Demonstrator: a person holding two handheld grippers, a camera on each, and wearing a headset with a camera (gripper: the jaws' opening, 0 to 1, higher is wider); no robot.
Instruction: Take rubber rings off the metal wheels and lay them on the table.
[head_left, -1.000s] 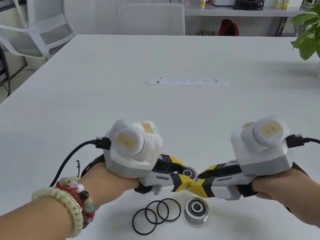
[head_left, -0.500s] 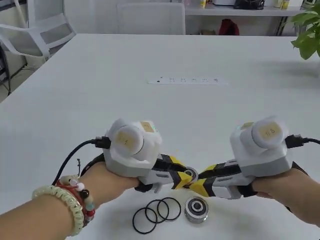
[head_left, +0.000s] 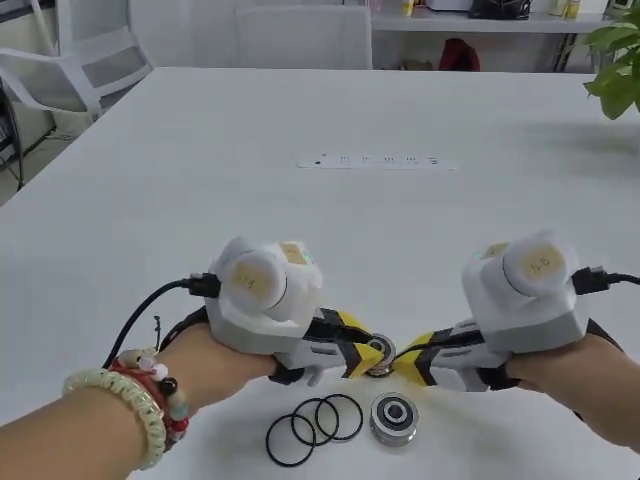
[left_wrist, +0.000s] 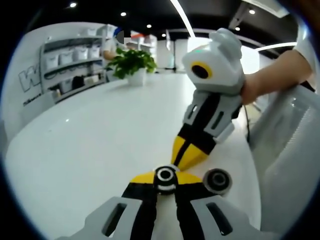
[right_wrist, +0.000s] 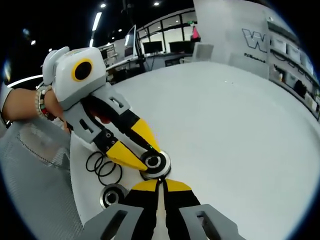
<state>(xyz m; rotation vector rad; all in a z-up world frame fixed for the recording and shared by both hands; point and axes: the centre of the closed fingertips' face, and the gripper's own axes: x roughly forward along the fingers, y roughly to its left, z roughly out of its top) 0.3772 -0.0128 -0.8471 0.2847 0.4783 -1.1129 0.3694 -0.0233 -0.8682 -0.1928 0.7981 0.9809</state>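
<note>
Left claw (head_left: 366, 356) is grasping a wheel (head_left: 379, 352) above the counter (head_left: 300, 220), bracing it while right claw (head_left: 403, 364), clenched, is meeting the wheel's rim, likely to peel its ring; three rings (head_left: 313, 425) are lying just below the wheel.

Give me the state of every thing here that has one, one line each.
left claw: shut on the held wheel
held wheel: clamped in the left claw
right claw: shut, tips against the held wheel's rim
loose wheel: lying flat on the table, free of both claws
rubber rings: three, off the wheels, lying flat and overlapping on the table
</note>
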